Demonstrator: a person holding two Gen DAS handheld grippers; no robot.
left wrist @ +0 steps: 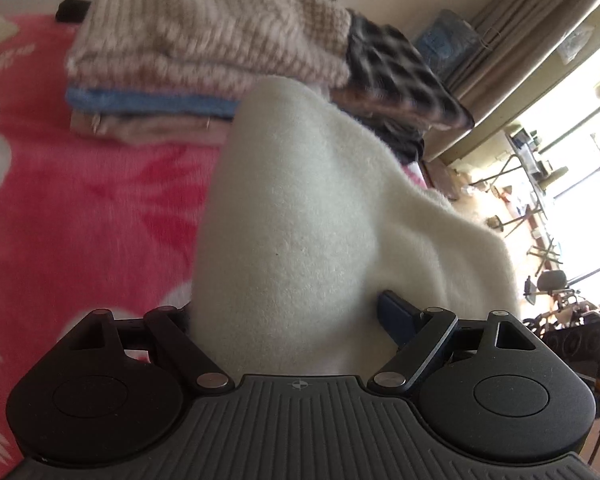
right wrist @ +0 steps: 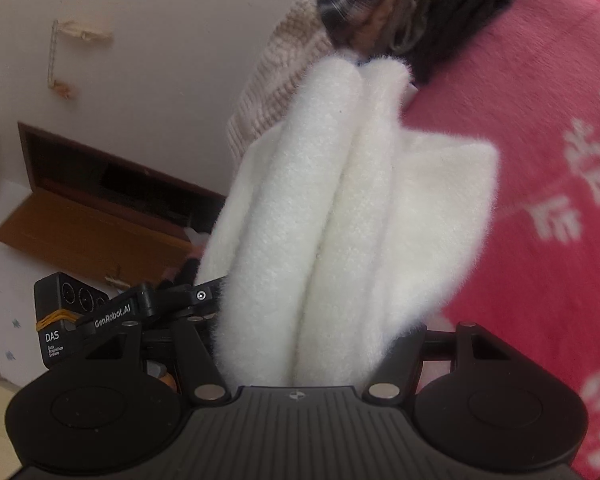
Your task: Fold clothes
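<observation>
A thick white fleece garment [left wrist: 300, 200] is bunched up and lifted above the pink blanket [left wrist: 80, 208]. My left gripper [left wrist: 292, 308] is shut on its near end. Only one dark blue finger [left wrist: 396, 316] shows; the fleece hides the other. In the right wrist view the same white garment [right wrist: 340, 200] hangs in several folded layers, with my right gripper [right wrist: 320, 328] shut on it and both fingers buried in the pile. The left gripper [right wrist: 204, 296] shows there too, gripping the garment's left edge.
A stack of folded clothes [left wrist: 204, 52] sits behind on the blanket, topped by a beige knit, with a plaid garment [left wrist: 400, 68] beside it. A wall and a wooden cabinet [right wrist: 100, 200] lie to the left, curtains [left wrist: 520, 40] and a bright room to the right.
</observation>
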